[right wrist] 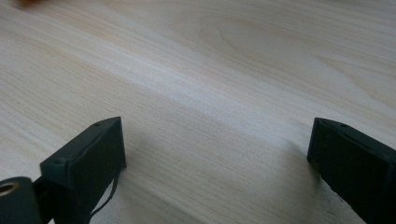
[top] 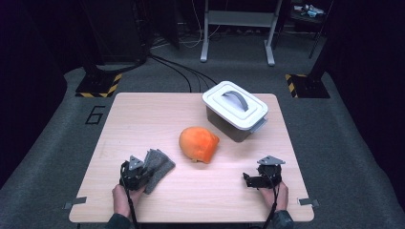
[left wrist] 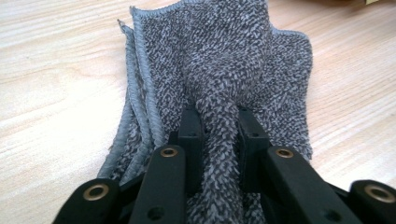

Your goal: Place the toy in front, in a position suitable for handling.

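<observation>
A folded grey knitted cloth lies on the wooden table at the front left. My left gripper is shut on it: in the left gripper view the two black jaws pinch a raised ridge of the grey cloth between them, left gripper. My right gripper rests low over the table at the front right, apart from everything. In the right gripper view, the right gripper stands open with bare wood between its jaws.
An orange rounded soft bundle sits in the middle of the table. Behind it to the right stands a grey bin with a white lid and grey handle. A person's hands hold both grippers at the near edge.
</observation>
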Available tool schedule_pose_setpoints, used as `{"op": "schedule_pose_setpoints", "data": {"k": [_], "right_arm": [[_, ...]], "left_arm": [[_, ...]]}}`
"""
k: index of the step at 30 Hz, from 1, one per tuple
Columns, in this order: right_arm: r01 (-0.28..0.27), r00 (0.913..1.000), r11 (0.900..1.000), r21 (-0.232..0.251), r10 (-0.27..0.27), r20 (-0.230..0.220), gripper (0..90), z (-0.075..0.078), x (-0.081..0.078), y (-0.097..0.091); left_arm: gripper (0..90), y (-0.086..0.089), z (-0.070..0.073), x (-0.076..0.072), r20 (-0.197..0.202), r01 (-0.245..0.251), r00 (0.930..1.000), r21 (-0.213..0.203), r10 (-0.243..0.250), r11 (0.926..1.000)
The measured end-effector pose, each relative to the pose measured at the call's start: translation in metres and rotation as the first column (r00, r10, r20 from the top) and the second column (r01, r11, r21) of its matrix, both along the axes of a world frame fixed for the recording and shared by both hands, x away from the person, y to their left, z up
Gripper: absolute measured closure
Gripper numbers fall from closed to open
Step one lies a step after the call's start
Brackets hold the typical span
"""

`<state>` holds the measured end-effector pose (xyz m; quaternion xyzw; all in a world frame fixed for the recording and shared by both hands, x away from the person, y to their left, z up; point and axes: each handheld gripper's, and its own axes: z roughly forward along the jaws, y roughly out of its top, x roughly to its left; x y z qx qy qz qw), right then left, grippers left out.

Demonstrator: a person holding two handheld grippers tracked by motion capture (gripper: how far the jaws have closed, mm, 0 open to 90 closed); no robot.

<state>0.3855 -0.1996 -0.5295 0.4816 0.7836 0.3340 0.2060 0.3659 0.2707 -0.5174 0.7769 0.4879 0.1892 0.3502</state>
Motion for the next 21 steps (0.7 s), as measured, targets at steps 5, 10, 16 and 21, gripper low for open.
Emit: {"op": "schedule_pose_setpoints", "data": {"k": [5, 10, 16, 21], "right_arm": [[-0.004, 1.0000, 1.0000, 0.000, 0.004, -0.001, 4.6, 0.000, 0.000, 0.000], [-0.003, 1.0000, 1.0000, 0.001, 0.003, 0.003, 4.6, 0.000, 0.000, 0.000], [-0.003, 1.0000, 1.0000, 0.000, 0.003, 0.004, 4.7, 0.000, 0.000, 0.000], [-0.002, 1.0000, 1.0000, 0.000, 0.002, 0.004, 4.8, 0.000, 0.000, 0.000]], "left_arm": [[77.7, -0.001, 0.010, -0.007, 0.006, 0.061, 0.9981, -0.054, -0.061, 0.9966], [78.2, -0.004, 0.022, -0.018, 0.032, 0.133, 0.9909, -0.076, -0.130, 0.9882], [78.3, -0.015, 0.030, -0.033, 0.056, 0.243, 0.9694, -0.084, -0.239, 0.9663], [77.8, -0.035, 0.026, -0.037, 0.061, 0.378, 0.9255, -0.080, -0.374, 0.9224]]}}
